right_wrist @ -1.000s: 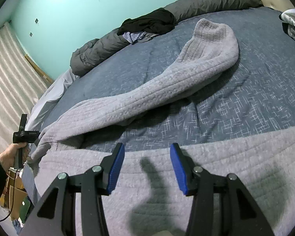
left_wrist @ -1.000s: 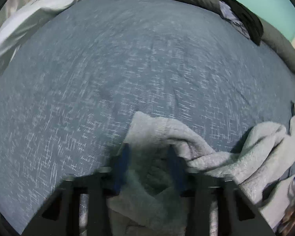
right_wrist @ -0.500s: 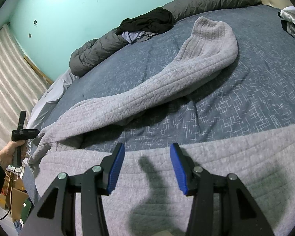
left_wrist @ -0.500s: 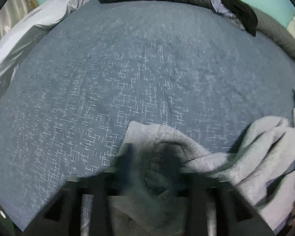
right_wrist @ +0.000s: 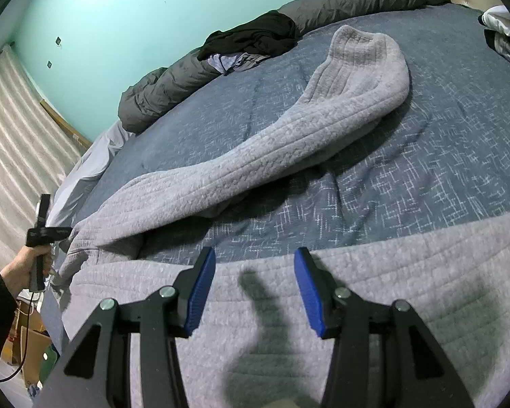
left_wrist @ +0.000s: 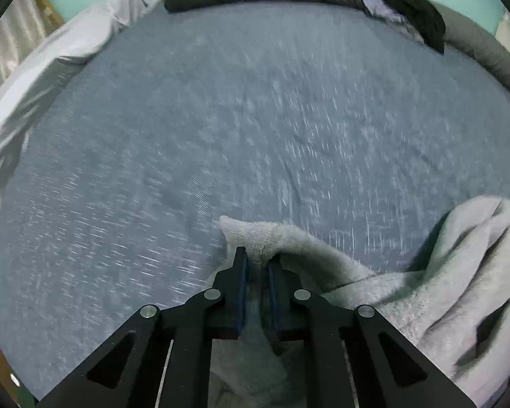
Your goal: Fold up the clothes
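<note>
- No legible text, label, brand, number or sign in either wrist view.
- Grey sweater (right_wrist: 323, 129): plain quilted knit, no tag or print showing.
- Blue bedspread (left_wrist: 255, 119): white hatch pattern only, no lettering.
- Green wall (right_wrist: 136, 17): two small dark marks, too small to read.

1. Left wrist view is dim and smeared: the bedspread (left_wrist: 255, 129) pattern streaks into blur.
2. Right wrist view is sharp and brighter, with glare on the teal wall (right_wrist: 125, 10).
3. Right tongs (right_wrist: 255, 292) cast a dark shadow onto the grey sweater (right_wrist: 357, 306).
4. Fisheye bends both pictures; corners go black.
</note>
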`<state>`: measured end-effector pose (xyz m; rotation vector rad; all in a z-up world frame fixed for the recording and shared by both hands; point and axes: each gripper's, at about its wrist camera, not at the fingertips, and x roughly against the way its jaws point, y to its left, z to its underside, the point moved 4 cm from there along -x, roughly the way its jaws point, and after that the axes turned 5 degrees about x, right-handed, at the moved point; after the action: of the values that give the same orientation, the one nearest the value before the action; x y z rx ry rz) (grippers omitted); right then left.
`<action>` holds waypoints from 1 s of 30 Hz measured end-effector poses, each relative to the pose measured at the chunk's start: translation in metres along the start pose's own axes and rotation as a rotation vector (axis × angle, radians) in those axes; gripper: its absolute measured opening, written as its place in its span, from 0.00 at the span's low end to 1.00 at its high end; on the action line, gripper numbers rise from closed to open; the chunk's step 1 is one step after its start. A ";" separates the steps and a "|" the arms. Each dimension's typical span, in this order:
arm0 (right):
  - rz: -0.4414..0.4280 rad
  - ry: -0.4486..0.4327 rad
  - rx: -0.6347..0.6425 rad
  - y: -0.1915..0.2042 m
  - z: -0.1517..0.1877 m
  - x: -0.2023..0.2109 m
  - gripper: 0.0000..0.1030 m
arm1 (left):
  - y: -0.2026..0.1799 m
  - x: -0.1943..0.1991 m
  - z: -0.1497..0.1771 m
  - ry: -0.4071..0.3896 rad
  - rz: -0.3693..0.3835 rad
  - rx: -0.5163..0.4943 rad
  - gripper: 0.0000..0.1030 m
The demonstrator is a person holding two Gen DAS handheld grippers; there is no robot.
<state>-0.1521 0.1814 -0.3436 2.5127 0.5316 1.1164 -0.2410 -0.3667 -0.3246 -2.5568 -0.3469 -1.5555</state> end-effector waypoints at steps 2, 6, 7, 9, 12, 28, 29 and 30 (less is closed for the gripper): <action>-0.002 -0.002 0.004 0.001 0.000 0.001 0.47 | 0.009 0.019 -0.009 -0.050 0.019 0.048 0.11; -0.005 -0.006 0.011 0.002 -0.001 0.001 0.47 | 0.032 0.055 -0.035 -0.160 0.017 0.147 0.10; -0.005 -0.007 0.011 0.002 -0.001 0.001 0.47 | 0.039 0.061 -0.043 -0.184 0.016 0.177 0.10; -0.007 -0.008 0.011 0.002 -0.001 0.002 0.47 | 0.049 0.070 -0.057 -0.224 0.010 0.227 0.10; -0.009 -0.009 0.013 0.002 -0.002 0.002 0.47 | 0.061 0.079 -0.072 -0.285 -0.005 0.293 0.10; -0.040 -0.052 0.012 0.000 -0.011 0.015 0.55 | 0.030 0.022 -0.004 -0.170 0.064 0.338 0.42; -0.035 -0.057 0.008 -0.001 -0.011 0.017 0.55 | 0.026 0.025 0.006 -0.179 0.069 0.333 0.42; -0.031 -0.064 -0.001 -0.004 -0.014 0.020 0.55 | 0.022 0.028 0.016 -0.189 0.074 0.328 0.42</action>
<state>-0.1509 0.1961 -0.3238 2.5211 0.5500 1.0218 -0.2091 -0.3806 -0.3072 -2.4284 -0.4770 -1.1268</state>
